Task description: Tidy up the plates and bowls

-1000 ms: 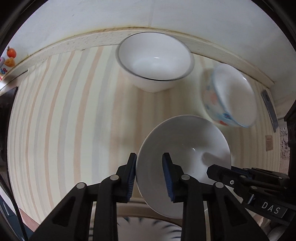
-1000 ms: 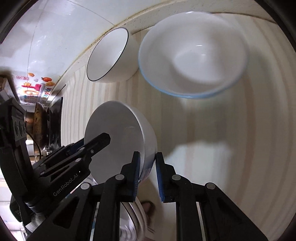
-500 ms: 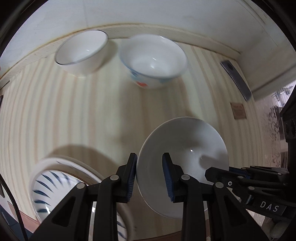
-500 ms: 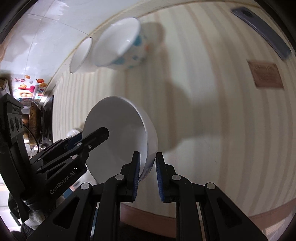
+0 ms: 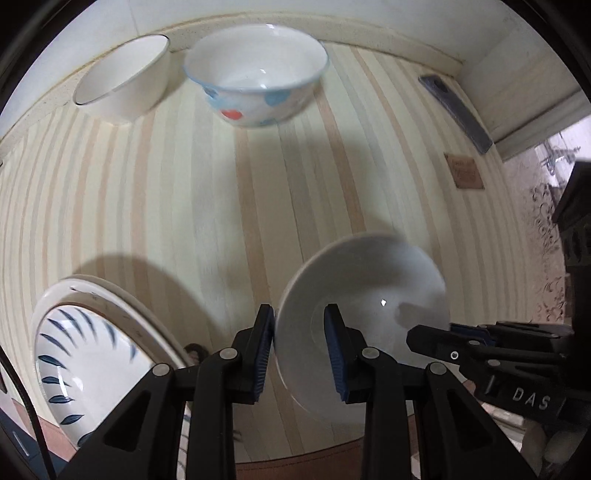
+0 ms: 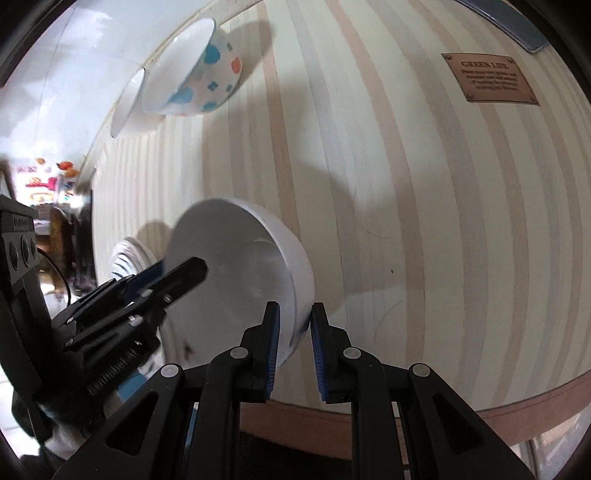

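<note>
Both grippers hold one plain white bowl (image 5: 365,288) above the striped table. My left gripper (image 5: 300,347) is shut on its left rim, and my right gripper (image 6: 293,341) is shut on the opposite rim of the white bowl (image 6: 236,266). The right gripper (image 5: 476,347) shows in the left wrist view, and the left gripper (image 6: 147,291) in the right wrist view. A spotted bowl (image 5: 256,77) and a white bowl with a dark rim (image 5: 122,79) stand at the far edge by the wall. Blue-leaf plates (image 5: 88,354) lie stacked at lower left.
The striped table (image 5: 258,192) ends in a brown front edge (image 6: 498,402). A small brown plaque (image 6: 489,79) is fixed to the tabletop at right. A dark flat slab (image 5: 456,110) lies near the right wall. A white wall (image 5: 332,14) backs the table.
The held bowl has travelled back from the far bowls towards the table's front edge. The two far bowls now look smaller and farther, and the stacked plates show fully at lower left.
</note>
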